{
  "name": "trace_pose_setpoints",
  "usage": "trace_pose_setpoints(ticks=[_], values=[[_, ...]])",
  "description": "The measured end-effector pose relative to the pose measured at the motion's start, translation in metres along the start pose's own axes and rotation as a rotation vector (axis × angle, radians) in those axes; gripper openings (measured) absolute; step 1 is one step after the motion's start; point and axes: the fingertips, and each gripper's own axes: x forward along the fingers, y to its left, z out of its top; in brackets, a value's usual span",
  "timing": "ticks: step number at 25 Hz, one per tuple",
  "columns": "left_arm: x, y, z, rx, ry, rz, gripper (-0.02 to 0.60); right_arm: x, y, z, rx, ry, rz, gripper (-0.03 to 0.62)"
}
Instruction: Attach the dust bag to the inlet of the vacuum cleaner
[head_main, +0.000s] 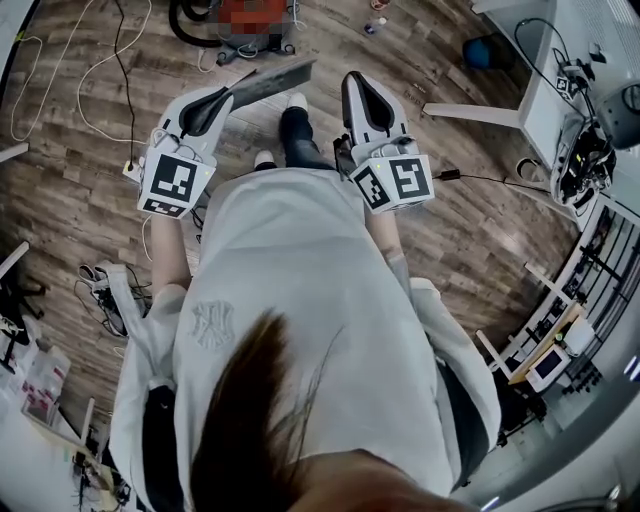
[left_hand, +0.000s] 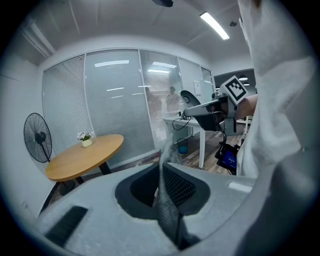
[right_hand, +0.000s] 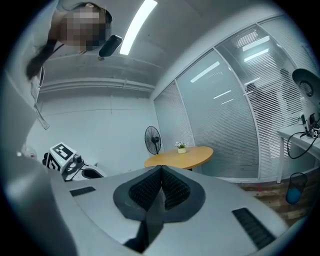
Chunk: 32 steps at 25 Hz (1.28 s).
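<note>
In the head view I hold both grippers out in front of my body over the wooden floor. My left gripper (head_main: 228, 100) is shut on the grey dust bag (head_main: 275, 80), a flat sheet that sticks out ahead and to the right. In the left gripper view the left gripper (left_hand: 161, 167) pinches the edge of the dust bag (left_hand: 167, 205) between its pads. My right gripper (head_main: 355, 82) is shut and holds nothing; its pads meet in the right gripper view (right_hand: 161, 172). The vacuum cleaner (head_main: 200, 30), with a black hose, lies on the floor ahead, partly hidden.
A round wooden table (left_hand: 85, 155) with a small flower pot stands by the glass wall, with a standing fan (left_hand: 37, 137) beside it. A white desk (head_main: 560, 100) with cables and gear is at the right. Loose cables (head_main: 90, 70) lie on the floor at the left.
</note>
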Motion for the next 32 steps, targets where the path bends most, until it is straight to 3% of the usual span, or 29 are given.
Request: trace_pose_setpoints(ticks=[11, 19, 32], values=[[0.088, 0.042, 0.026, -0.042, 0.035, 0.011, 0.038, 0.082, -0.081, 0.022, -0.009, 0.049, 0.107, 0.003], [0.128, 0.066, 0.034, -0.048, 0.062, 0.046, 0.038, 0.105, -0.125, 0.024, -0.012, 0.070, 0.133, 0.003], [0.150, 0.085, 0.049, 0.004, 0.057, 0.031, 0.038, 0.115, -0.140, 0.030, -0.011, 0.051, 0.107, 0.003]])
